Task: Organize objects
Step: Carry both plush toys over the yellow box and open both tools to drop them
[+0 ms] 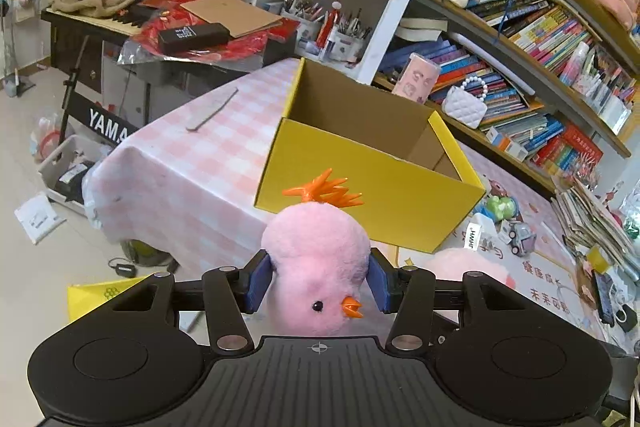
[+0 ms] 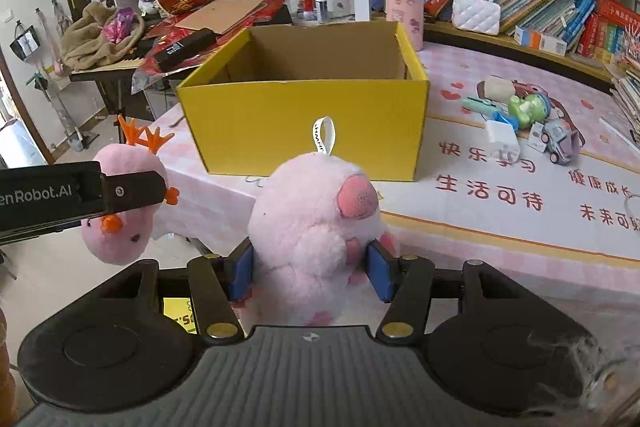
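Cluttered bookshelf room, pink surface (image 2: 500, 227): left claw (image 1: 318, 285) pinching pink chick plush (image 1: 318, 267), right claw (image 2: 310, 273) pinching pink pig plush (image 2: 312, 227), both facing empty yellow box (image 2: 304, 123), likely for dropping in.

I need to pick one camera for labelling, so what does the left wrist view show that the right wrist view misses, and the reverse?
Only the left wrist view: a grey strip lying on the checked cloth and the floor clutter.

Only the right wrist view: the left hand-held gripper from the side, and the pink pig plush clamped in the right hand-held gripper.

Both: the yellow box, open and seemingly empty, and the pink chick plush.
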`<state>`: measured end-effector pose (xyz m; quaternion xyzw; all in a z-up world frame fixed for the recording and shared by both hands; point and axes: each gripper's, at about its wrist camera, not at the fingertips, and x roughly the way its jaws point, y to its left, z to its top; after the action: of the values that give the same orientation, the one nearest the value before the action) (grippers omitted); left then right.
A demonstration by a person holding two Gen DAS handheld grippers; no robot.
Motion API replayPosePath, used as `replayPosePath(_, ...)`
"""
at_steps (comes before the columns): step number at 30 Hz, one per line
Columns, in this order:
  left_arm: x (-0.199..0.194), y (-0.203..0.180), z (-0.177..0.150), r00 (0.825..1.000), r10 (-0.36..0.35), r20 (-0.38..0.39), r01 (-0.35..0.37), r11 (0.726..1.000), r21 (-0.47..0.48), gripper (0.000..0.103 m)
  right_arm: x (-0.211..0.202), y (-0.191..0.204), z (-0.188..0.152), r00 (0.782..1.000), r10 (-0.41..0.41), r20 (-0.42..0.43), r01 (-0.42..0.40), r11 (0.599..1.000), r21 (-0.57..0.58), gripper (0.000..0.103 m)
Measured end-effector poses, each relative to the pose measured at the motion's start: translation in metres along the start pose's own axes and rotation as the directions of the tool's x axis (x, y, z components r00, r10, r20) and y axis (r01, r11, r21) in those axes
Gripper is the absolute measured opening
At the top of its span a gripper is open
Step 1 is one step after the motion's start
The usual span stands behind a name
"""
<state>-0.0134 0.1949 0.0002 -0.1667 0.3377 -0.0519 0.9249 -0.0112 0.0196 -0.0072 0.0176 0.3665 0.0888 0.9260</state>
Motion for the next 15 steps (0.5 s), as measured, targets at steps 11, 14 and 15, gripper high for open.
replayPosePath(11, 0.004, 0.006, 0.021, 0.998, -0.040, 0.040, 0.039, 0.999, 0.022, 0.049, 0.004, 0.005, 0.019, 0.998, -0.038, 0.043, 0.039, 0.999, -0.018, 0.055)
replayPosePath(14, 0.007, 0.003, 0.035, 0.997, -0.045, 0.068, 0.044, 0.999, 0.024, 0.049, 0.004, 0.004, 0.035, 0.995, -0.028, 0.092, 0.030, 0.999, -0.015, 0.055)
replayPosePath(15, 0.008, 0.002, 0.040, 0.996, -0.046, 0.080, 0.044, 0.999, 0.024, 0.049, 0.004, 0.003, 0.043, 0.993, -0.022, 0.113, 0.024, 1.000, -0.015, 0.055)
